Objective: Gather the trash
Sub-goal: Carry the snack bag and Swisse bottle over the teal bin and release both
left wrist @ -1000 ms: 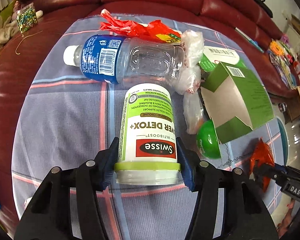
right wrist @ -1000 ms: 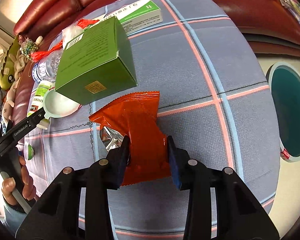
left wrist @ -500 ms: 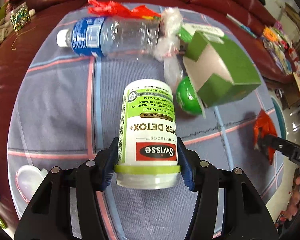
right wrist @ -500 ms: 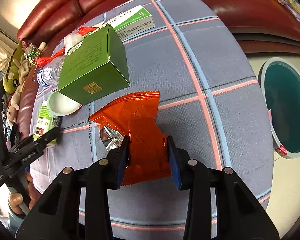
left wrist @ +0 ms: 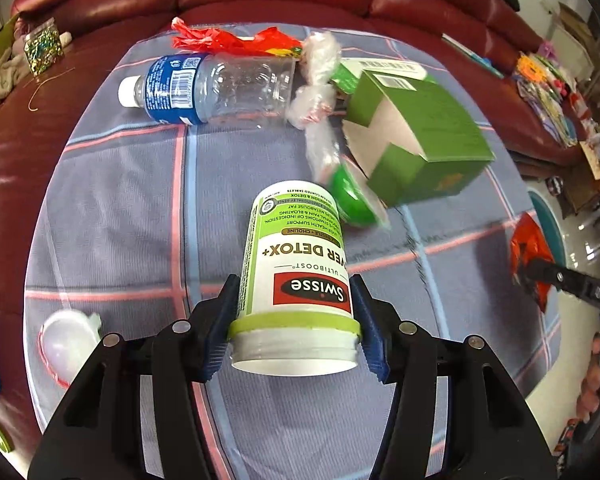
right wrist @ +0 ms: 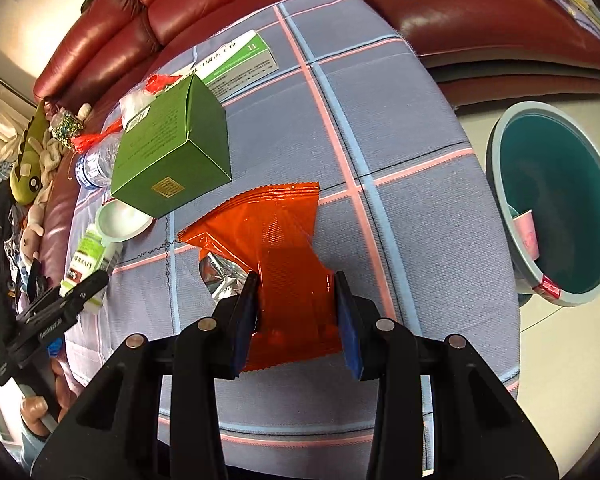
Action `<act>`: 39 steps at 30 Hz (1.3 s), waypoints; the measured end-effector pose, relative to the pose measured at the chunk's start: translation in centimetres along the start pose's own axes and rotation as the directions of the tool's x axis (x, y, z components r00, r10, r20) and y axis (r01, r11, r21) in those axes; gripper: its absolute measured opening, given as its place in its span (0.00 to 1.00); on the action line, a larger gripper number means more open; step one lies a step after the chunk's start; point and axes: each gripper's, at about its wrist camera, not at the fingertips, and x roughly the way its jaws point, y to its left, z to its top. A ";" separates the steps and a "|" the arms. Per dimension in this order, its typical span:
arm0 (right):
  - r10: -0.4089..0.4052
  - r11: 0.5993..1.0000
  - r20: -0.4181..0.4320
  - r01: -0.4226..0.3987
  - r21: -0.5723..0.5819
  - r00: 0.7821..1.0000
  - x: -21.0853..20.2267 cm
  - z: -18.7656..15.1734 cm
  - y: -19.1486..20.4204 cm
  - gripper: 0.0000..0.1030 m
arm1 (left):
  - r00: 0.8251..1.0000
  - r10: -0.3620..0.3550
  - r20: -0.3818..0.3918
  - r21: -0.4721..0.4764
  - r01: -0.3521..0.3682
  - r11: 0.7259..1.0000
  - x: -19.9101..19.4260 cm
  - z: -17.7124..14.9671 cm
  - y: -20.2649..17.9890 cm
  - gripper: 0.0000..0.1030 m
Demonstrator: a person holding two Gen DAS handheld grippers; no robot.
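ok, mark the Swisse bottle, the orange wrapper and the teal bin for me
Swisse bottle (left wrist: pixel 296 264): left wrist view, on its label above the red logo.
orange wrapper (right wrist: pixel 278 236): right wrist view, mid-sheet ahead of the hand-held gripper.
teal bin (right wrist: pixel 496 148): right wrist view, on its near rim.

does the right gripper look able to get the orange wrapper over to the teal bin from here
Probably yes. The right gripper is shut on the orange wrapper, and the teal bin stands open-topped just off the table edge on that side, with only bare cloth between them.
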 end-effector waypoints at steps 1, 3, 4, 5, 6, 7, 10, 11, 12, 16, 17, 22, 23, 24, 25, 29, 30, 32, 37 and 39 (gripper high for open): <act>0.002 1.000 0.000 -0.002 -0.001 1.000 0.0 -0.1 -0.1 0.34 | 1.000 -0.002 -0.002 0.012 0.002 1.000 -0.3 -0.5 -0.3 0.54; 0.009 1.000 0.002 -0.009 0.000 1.000 -0.1 -0.2 -0.2 0.34 | 1.000 -0.018 -0.008 0.031 0.018 0.999 -0.7 -1.1 -1.0 0.54; 0.012 1.000 0.004 -0.012 0.002 1.000 -0.2 -0.3 -0.3 0.34 | 1.000 -0.027 -0.007 0.042 0.027 0.999 -0.9 -1.2 -1.5 0.54; 0.016 1.000 0.007 -0.016 0.006 1.000 -0.3 -0.3 -0.4 0.34 | 0.999 -0.034 -0.003 0.059 0.034 0.998 -1.3 -1.4 -2.1 0.54; 0.018 1.000 0.011 -0.018 0.008 1.000 -0.4 -0.3 -0.5 0.34 | 0.999 -0.043 0.003 0.080 0.043 0.996 -1.6 -1.6 -2.8 0.54; 0.021 1.000 0.017 -0.022 0.012 1.000 -0.6 -0.3 -0.7 0.34 | 0.999 -0.051 0.009 0.098 0.050 0.994 -2.0 -1.6 -3.6 0.54; 0.025 0.999 0.038 -0.026 0.021 0.999 -1.4 -0.4 -1.4 0.34 | 0.996 -0.082 0.030 0.161 0.076 0.984 -3.0 -1.5 -6.0 0.54; 0.024 0.999 0.049 -0.025 0.029 0.999 -1.8 -0.4 -1.9 0.34 | 0.995 -0.092 0.038 0.182 0.084 0.980 -3.3 -1.4 -6.9 0.54; 0.022 0.999 0.056 -0.024 0.036 0.998 -2.1 -0.4 -2.3 0.34 | 0.994 -0.098 0.045 0.197 0.087 0.977 -3.4 -1.3 -7.8 0.54; 0.004 0.997 0.086 -0.011 0.073 0.996 -3.5 -0.3 -4.5 0.34 | 0.990 -0.131 0.042 0.232 0.118 0.966 -3.4 -0.9 -10.4 0.54; 0.000 0.997 0.092 -0.008 0.083 0.996 -3.7 -0.3 -5.0 0.34 | 0.990 -0.138 0.042 0.246 0.123 0.961 -3.4 -0.7 -11.2 0.54; -0.041 0.985 0.136 0.018 0.169 0.990 -5.4 0.2 -9.4 0.34 | 0.983 -0.176 0.043 0.317 0.153 0.936 -3.4 0.1 -15.1 0.54; -0.048 0.983 0.142 0.022 0.183 0.989 -5.8 0.2 -10.1 0.34 | 0.982 -0.184 0.041 0.330 0.160 0.930 -3.3 0.3 -16.0 0.54; -0.062 0.977 0.153 0.029 0.210 0.986 -6.3 0.3 -11.3 0.34 | 0.981 -0.193 0.038 0.344 0.168 0.924 -3.1 0.6 -16.9 0.54; -0.079 0.971 0.164 0.038 0.236 0.983 -6.8 0.4 -12.6 0.34 | 0.979 -0.199 0.036 0.355 0.174 0.919 -3.0 0.8 -17.6 0.54; -0.139 0.945 0.180 0.076 0.317 0.974 -8.0 0.8 -17.1 0.35 | 0.973 -0.228 0.032 0.409 0.196 0.891 -2.8 1.9 -21.0 0.54; -0.152 0.937 0.178 0.085 0.338 0.972 -8.2 0.9 -18.4 0.37 | 0.971 -0.236 0.029 0.428 0.202 0.881 -2.6 2.2 -22.2 0.54; -0.173 0.924 0.165 0.102 0.369 0.971 -8.1 1.2 -20.5 0.41 | 0.969 -0.245 0.021 0.459 0.209 0.864 -2.1 2.6 -24.2 0.54; -0.196 0.904 0.138 0.125 0.409 0.971 -7.2 1.6 -23.7 0.59 | 0.963 -0.270 -0.017 0.515 0.240 0.823 -0.2 3.4 -29.2 0.54; -0.190 0.899 0.128 0.120 0.420 0.973 -6.7 1.8 -24.6 0.67 | 0.959 -0.281 -0.034 0.530 0.255 0.809 0.5 3.6 -30.9 0.54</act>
